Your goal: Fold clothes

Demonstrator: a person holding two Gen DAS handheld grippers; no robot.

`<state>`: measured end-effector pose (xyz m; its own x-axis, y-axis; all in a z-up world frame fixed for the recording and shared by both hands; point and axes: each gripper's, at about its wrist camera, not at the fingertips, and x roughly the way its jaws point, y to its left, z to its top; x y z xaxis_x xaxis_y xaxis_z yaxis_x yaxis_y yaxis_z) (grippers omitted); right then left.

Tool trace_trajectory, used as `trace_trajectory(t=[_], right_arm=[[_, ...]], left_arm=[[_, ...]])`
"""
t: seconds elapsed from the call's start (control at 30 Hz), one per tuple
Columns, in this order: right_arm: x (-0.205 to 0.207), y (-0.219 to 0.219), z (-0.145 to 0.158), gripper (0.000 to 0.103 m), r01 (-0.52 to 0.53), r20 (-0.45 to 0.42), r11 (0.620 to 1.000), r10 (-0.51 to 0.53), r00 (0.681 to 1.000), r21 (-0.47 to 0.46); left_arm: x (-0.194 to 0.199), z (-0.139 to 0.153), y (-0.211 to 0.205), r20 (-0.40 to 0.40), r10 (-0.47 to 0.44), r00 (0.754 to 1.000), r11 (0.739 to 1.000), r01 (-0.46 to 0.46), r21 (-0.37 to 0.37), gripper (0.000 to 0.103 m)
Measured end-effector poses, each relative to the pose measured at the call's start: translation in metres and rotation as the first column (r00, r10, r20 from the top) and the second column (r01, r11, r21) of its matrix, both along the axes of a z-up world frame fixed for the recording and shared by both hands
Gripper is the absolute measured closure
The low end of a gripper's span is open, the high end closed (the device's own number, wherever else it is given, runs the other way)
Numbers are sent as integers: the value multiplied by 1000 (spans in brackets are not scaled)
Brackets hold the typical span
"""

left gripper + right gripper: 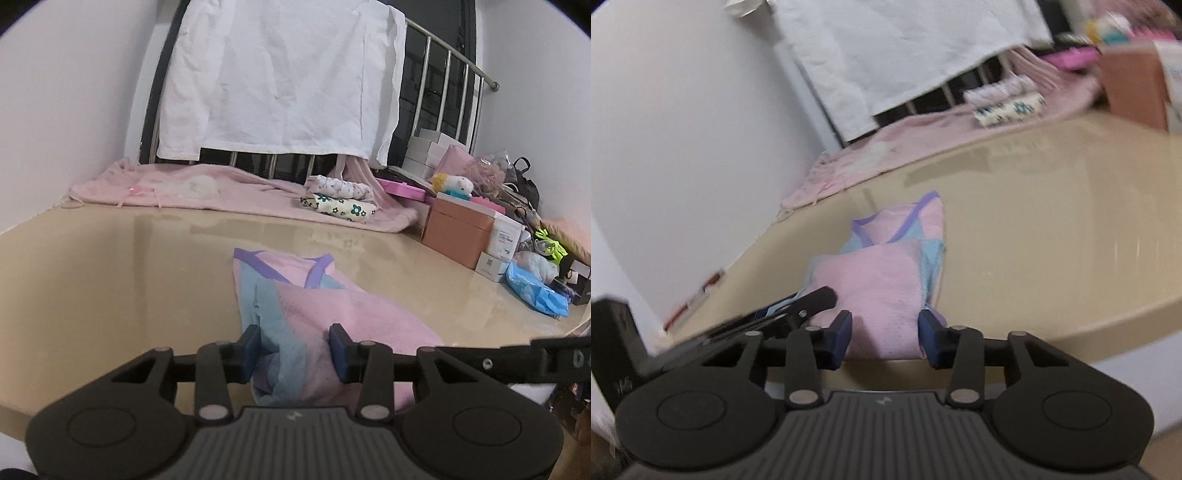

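glossy beige table | pink-and-blue mesh garment with purple trim, part-folded at near edge | left gripper, right gripper: jaws part-open astride hem, nothing pinched | advice: square the corners, then smooth the fold flat.

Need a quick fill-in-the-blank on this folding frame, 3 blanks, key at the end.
1. The folded pink and blue garment has straps trimmed in ___.
2. The garment lies on a glossy ___ table.
3. The sheet draped over the metal rail behind is ___.

Missing words: purple; beige; white
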<state>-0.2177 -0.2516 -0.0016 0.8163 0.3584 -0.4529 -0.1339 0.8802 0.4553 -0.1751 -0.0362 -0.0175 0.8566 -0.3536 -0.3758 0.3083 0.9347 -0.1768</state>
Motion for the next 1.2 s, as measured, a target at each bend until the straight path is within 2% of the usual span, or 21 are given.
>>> trace_trajectory(t=[0.07,0.13,0.27,0.33,0.37,0.4,0.47,0.53,0.6,0.63,0.8,0.87,0.93,0.97,1.03,1.07,1.1,1.2], right_arm=[[-1,-4,1,65,26,19,999,-26,999,22],[-1,-3,4,64,33,32,999,-33,999,-4],[6,6,-2,64,-11,-6,1000,11,1000,-15],[8,10,-3,86,-30,1,999,30,1000,-12],[10,9,-2,92,-30,2,1000,30,1000,0],[11,6,0,92,-25,5,999,25,1000,24],[15,1,3,93,-29,4,998,29,1000,50],[22,1,0,91,-46,-36,999,47,998,22],[23,-4,0,77,-57,-46,998,57,997,21],[23,-7,2,75,-54,-41,998,55,998,28],[27,-14,17,74,-9,42,1000,10,999,-10],[31,-6,21,78,-27,84,998,32,996,-54],[38,9,23,79,-58,115,992,71,991,-113],[43,15,20,80,-71,111,988,86,990,-134],[52,25,11,80,-94,78,982,108,991,-164],[56,29,6,80,-107,59,978,120,991,-181],[56,33,1,79,-118,53,972,131,990,-205],[47,40,-1,78,-119,95,959,147,984,-258]], left_arm=[[-1,-1,1,1,4,1000,1000,-4,-4,64],[-3,-1,1,2,10,1000,1000,-10,-9,64],[-4,-2,-2,-7,18,1000,1000,-19,-18,64],[-5,-2,-2,-10,18,1000,1000,-18,-23,65],[-5,-1,-1,-14,17,1000,999,-17,-29,65],[-5,-1,0,-20,17,1000,999,-18,-39,65],[-4,0,3,-34,26,999,998,-28,-62,64],[-5,2,5,-45,40,998,996,-43,-75,64],[-9,8,11,-41,52,998,992,-57,-113,64],[-11,12,15,-31,61,998,989,-64,-132,64],[-19,32,18,83,97,992,989,-87,-118,66],[-20,36,10,120,77,990,995,-68,-76,70],[-15,32,0,94,62,994,998,-59,-31,76],[-11,27,-2,66,66,996,998,-66,-13,80],[-5,15,-5,13,85,996,996,-85,17,81],[-4,8,-2,-2,104,995,995,-104,13,80],[-4,4,2,-6,118,993,993,-118,-5,74],[-6,-3,11,-4,145,989,987,-145,-63,70]])
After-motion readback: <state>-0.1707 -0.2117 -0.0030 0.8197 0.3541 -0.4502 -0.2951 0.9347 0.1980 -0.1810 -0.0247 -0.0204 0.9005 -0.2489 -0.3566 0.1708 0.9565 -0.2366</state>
